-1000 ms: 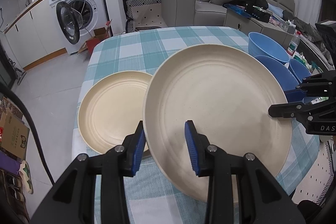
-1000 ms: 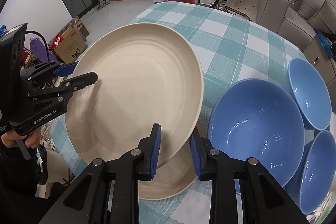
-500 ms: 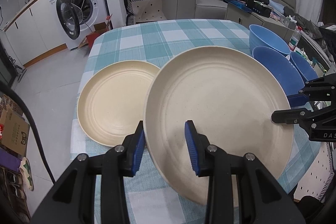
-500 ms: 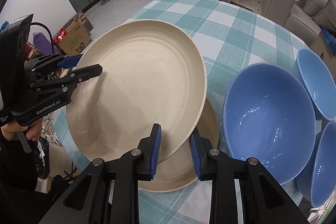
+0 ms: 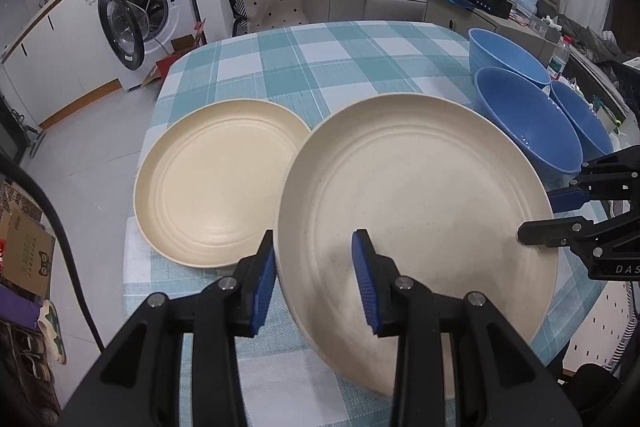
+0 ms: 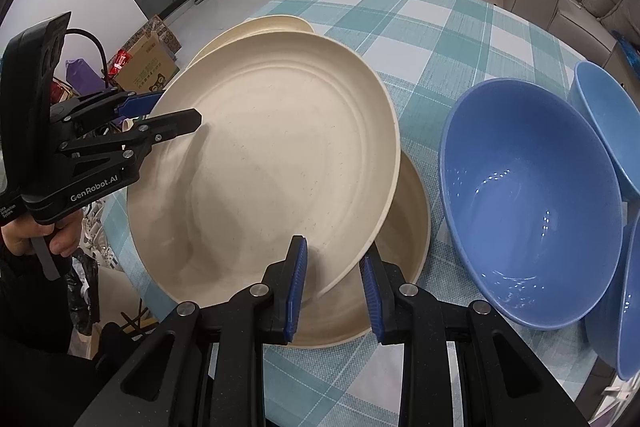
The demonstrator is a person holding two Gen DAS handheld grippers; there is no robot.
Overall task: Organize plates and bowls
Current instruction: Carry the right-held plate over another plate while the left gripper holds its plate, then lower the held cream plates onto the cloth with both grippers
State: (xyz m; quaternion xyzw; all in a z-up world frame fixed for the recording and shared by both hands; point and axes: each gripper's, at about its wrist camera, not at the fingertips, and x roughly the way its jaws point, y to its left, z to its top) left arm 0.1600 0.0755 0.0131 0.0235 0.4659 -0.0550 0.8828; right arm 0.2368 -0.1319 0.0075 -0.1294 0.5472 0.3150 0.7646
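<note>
Both tongs clamp opposite rims of the lifted plate [image 6: 272,163]: right gripper [image 6: 333,287] on the near edge, left gripper [image 6: 168,111] on the far-left rim. It hangs tilted over the lower plate [image 6: 404,227]. I'd level it, centre it, lower evenly; third plate [image 5: 216,183] beside, bowls [image 6: 532,195] right.

Even, fairly bright indoor light from above. Sharp focus throughout. Small white glints sit in the blue bowl [image 6: 532,195]; soft shadows cross the cream plate [image 6: 272,163]. Edges bend strongly, with black corners.
</note>
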